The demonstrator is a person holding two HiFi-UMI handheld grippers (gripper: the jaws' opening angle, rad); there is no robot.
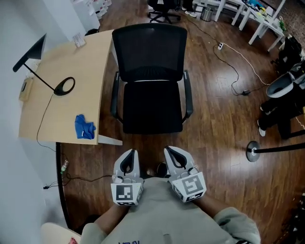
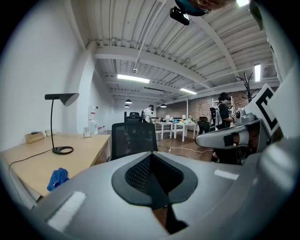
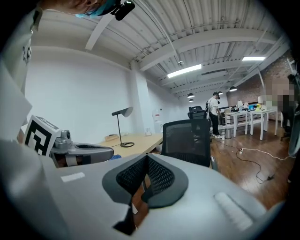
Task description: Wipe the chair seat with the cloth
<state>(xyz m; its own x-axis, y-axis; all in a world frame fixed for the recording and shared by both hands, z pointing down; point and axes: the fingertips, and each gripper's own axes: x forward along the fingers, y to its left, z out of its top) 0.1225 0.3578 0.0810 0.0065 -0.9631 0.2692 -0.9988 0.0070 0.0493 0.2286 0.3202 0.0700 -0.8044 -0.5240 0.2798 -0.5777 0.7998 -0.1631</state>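
Close against the person's [image 1: 167, 219] chest, the left gripper [image 1: 129, 157] and right gripper [image 1: 172, 155] are held side by side, just apart, both pointing toward the chair [image 1: 150, 81] ahead. The left gripper [image 2: 152, 155] has its jaws brought together with nothing between them. The right gripper [image 3: 146, 157] is likewise closed and empty. Beyond their tips comes a strip of wooden floor [image 1: 219, 128], then the black seat [image 1: 152, 107], bare and facing the person, with the mesh back behind it. The blue cloth [image 1: 85, 127] lies crumpled on the desk [image 1: 62, 62] to the left of the chair, near the desk's front edge and well apart from both grippers. Farther back on the desk stands a black lamp [image 1: 64, 86]. On the floor to the right of the chair, a cable [image 1: 233, 66] trails toward white tables [image 1: 252, 14] at the far end.
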